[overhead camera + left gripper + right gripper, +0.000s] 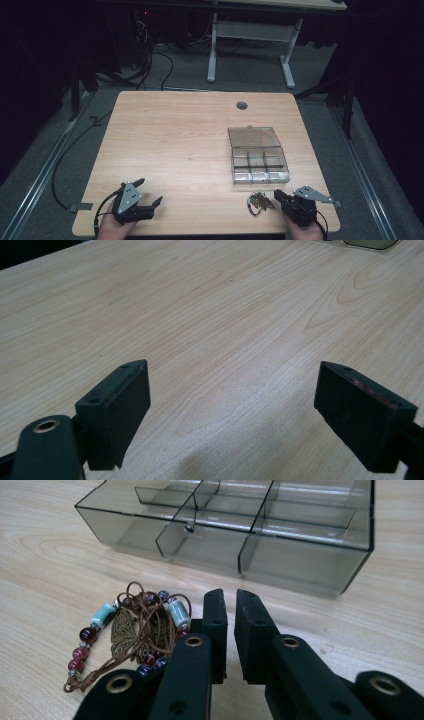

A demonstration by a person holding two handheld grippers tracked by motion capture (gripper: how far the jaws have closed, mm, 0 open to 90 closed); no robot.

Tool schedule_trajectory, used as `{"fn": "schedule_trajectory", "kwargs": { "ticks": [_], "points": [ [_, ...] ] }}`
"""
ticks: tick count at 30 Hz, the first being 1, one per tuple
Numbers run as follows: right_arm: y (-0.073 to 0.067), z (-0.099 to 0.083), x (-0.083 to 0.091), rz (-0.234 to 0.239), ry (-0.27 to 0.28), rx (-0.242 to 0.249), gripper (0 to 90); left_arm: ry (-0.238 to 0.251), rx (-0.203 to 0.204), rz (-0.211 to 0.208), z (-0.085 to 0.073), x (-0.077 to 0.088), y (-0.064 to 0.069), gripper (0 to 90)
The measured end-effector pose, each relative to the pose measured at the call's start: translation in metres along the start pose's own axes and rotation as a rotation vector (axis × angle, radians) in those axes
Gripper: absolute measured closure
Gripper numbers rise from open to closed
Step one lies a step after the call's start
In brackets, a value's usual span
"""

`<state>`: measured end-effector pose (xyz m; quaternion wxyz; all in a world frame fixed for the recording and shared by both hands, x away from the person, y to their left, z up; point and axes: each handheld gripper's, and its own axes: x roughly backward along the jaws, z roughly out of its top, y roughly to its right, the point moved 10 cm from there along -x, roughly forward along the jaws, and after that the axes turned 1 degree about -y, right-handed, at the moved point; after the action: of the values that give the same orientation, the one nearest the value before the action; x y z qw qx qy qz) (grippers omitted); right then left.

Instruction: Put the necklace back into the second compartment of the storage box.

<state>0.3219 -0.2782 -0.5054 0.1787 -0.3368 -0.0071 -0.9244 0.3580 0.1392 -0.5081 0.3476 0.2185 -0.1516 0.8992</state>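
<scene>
While wooden table (175, 135) stays bare mid-span, I note divided clear box (260, 162) ahead of right gripper (230, 605), jaws nearly closed, nothing gripped; beaded bracelet (130, 630) just left of jaws; left gripper (230, 405) released, farther.

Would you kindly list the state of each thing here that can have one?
Compartment box: lid open, compartments look empty.
Beaded necklace: bunched loose on the table, ungripped.
Left gripper: jaws wide open, nothing between.
Right gripper: jaws nearly closed, nothing between, beside the necklace.
</scene>
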Motion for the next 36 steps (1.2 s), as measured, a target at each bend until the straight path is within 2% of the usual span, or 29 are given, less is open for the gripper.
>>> {"fn": "schedule_trajectory", "kwargs": {
  "ticks": [7, 11, 16, 17, 18, 20, 22, 25, 26, 27, 33, 36],
  "points": [
    [-0.0001, -0.0018, -0.0043, -0.026, -0.015, 0.009, 75.4, 0.003, 0.001, 0.004, 0.0001, 0.0002, -0.0002, 15.3],
    [0.0001, -0.0028, -0.0067, -0.039, -0.02, 0.018, 74.4, -0.001, 0.001, 0.01, -0.0001, -0.0002, -0.0005, 15.3],
    [-0.0006, -0.0011, -0.0059, -0.064, -0.026, 0.015, 65.9, 0.0, 0.005, 0.006, -0.0001, 0.0003, -0.0005, 15.2],
    [-0.0003, 0.0001, -0.0054, -0.075, -0.031, 0.023, 64.4, 0.002, 0.003, 0.005, 0.0, 0.0005, -0.0005, 15.2],
    [-0.0012, 0.002, -0.0038, -0.105, -0.05, 0.046, 60.1, 0.002, 0.004, 0.011, -0.0002, 0.001, -0.0014, 15.2],
    [-0.0018, 0.0022, -0.0032, -0.112, -0.056, 0.059, 59.0, 0.005, 0.008, 0.01, 0.0, 0.0012, -0.0016, 15.2],
    [-0.0022, 0.0016, 0.0007, -0.159, -0.082, 0.079, 57.5, 0.007, 0.012, 0.009, -0.0001, 0.0014, -0.0018, 15.1],
    [-0.0027, 0.0016, 0.0015, -0.143, -0.108, 0.068, 55.4, 0.005, 0.013, 0.009, -0.0004, 0.0016, -0.0024, 15.1],
    [-0.0024, 0.0012, 0.0014, -0.129, -0.136, 0.058, 51.4, 0.004, 0.012, 0.008, -0.0004, 0.0014, -0.0022, 15.1],
    [-0.0024, 0.0012, 0.0014, -0.129, -0.136, 0.058, 51.4, 0.004, 0.012, 0.007, -0.0004, 0.0011, -0.002, 15.1],
    [-0.0001, -0.0039, -0.0028, -0.097, -0.226, 0.017, 47.8, 0.002, 0.018, 0.0, -0.0005, 0.0011, -0.0022, 14.9],
    [0.0008, -0.0039, -0.0026, -0.092, -0.246, 0.005, 46.7, 0.002, 0.017, 0.001, -0.0005, 0.0013, -0.0023, 14.9]
  ]
}}
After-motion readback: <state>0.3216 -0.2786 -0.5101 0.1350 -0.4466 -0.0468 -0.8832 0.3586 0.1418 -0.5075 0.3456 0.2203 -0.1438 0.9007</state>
